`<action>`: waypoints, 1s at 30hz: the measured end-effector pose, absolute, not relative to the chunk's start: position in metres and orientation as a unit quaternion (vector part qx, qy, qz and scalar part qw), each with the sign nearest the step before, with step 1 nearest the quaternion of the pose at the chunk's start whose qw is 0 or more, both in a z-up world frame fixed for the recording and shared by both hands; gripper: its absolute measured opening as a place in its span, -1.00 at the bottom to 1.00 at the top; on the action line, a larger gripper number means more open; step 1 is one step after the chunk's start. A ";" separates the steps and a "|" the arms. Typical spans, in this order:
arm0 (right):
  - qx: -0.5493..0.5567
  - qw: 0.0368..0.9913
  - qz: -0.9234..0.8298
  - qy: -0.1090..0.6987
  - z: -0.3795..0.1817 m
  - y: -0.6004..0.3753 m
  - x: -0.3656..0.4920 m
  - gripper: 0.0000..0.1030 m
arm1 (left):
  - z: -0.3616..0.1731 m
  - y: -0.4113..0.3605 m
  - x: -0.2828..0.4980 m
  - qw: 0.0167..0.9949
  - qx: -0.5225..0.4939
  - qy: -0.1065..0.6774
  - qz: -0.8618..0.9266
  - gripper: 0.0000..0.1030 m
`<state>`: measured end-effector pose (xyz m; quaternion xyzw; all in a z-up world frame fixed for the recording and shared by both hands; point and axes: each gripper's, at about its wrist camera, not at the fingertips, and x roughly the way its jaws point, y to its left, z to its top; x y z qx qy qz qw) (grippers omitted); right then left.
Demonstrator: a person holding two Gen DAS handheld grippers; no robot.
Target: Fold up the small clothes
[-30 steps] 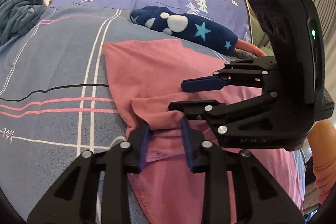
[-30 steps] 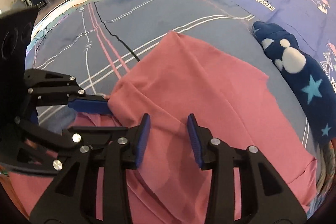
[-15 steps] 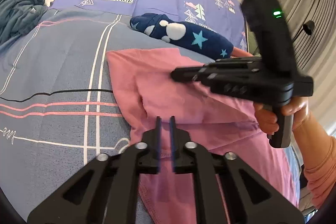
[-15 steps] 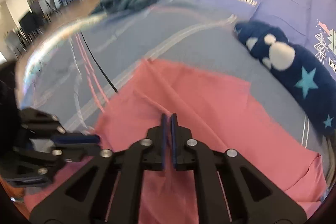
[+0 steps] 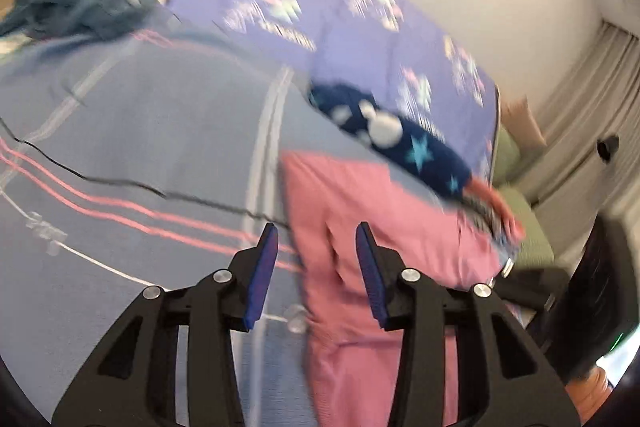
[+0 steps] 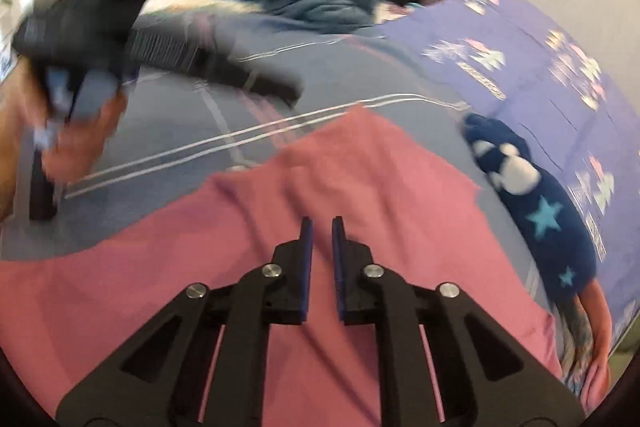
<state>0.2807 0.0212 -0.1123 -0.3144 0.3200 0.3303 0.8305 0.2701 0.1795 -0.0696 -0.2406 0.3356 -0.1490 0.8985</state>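
garment: pink cotton shirt (image 6: 360, 195) spread on striped bed (image 5: 160, 131), folding barely begun | left gripper (image 5: 316, 267): opening, empty | right gripper (image 6: 320, 259): closing, nothing visibly pinched

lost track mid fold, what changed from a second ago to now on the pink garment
The left gripper, pinched nearly shut over a raised fold of the pink garment half a second ago, is opening, pads clear of the cloth. The right gripper went from wide open to nearly shut, jaws closing; whether it pinches cloth is unclear. The two grippers have drawn apart. The navy star-print garment and the striped bedspread stayed put.
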 end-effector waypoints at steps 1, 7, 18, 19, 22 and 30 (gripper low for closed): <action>-0.314 0.828 0.334 0.325 -0.117 0.026 0.282 -0.81 | -0.068 0.185 0.267 0.901 -0.241 0.331 -0.145 -0.18; -0.296 0.831 0.317 0.348 -0.138 0.045 0.311 -0.77 | -0.072 0.186 0.271 0.897 -0.240 0.343 -0.144 -0.18; -0.283 0.843 0.304 0.343 -0.128 0.043 0.314 -0.46 | -0.081 0.184 0.275 0.895 -0.231 0.356 -0.135 -0.18; -0.279 0.844 0.304 0.343 -0.127 0.042 0.315 -0.47 | -0.081 0.184 0.275 0.895 -0.231 0.357 -0.135 -0.18; -0.274 0.847 0.306 0.336 -0.124 0.039 0.316 -0.48 | -0.082 0.182 0.275 0.895 -0.227 0.359 -0.136 -0.18; -0.288 0.850 0.290 0.333 -0.126 0.039 0.324 -0.48 | -0.087 0.180 0.277 0.890 -0.229 0.369 -0.139 -0.18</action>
